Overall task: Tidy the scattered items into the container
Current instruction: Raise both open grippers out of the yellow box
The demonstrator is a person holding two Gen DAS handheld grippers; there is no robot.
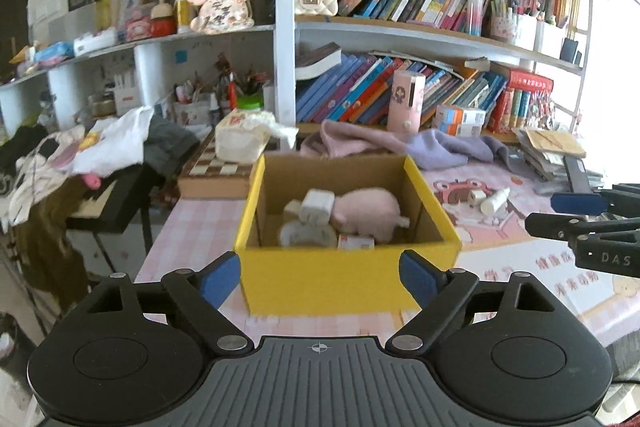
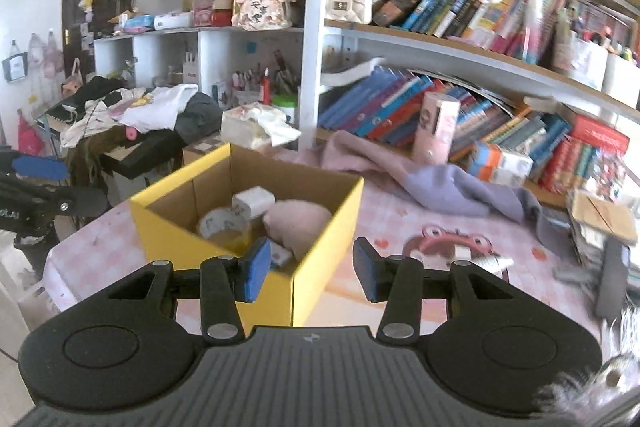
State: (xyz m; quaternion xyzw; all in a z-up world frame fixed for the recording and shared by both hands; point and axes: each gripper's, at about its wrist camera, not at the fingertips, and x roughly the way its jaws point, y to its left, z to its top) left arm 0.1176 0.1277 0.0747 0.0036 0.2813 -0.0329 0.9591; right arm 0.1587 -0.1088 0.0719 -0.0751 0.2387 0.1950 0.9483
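Note:
A yellow cardboard box (image 1: 340,279) stands on the pink table; it also shows in the right wrist view (image 2: 164,227). Inside lie a pink plush pig (image 1: 368,213), a white charger block (image 1: 318,205), a tape roll (image 1: 306,233) and a small red-and-white carton (image 1: 356,242). A white tube (image 1: 495,201) and a small white item (image 1: 477,195) lie on the table right of the box. My left gripper (image 1: 320,277) is open and empty, just in front of the box. My right gripper (image 2: 306,273) is open and empty, over the box's near right corner.
Purple and pink cloths (image 2: 440,183) lie behind the box. A tissue pack (image 1: 244,139) sits on a chessboard box (image 1: 216,175). Bookshelves (image 1: 400,95) line the back. A stack of papers (image 2: 600,223) sits at the right. Clothes (image 1: 100,147) pile on a stand left.

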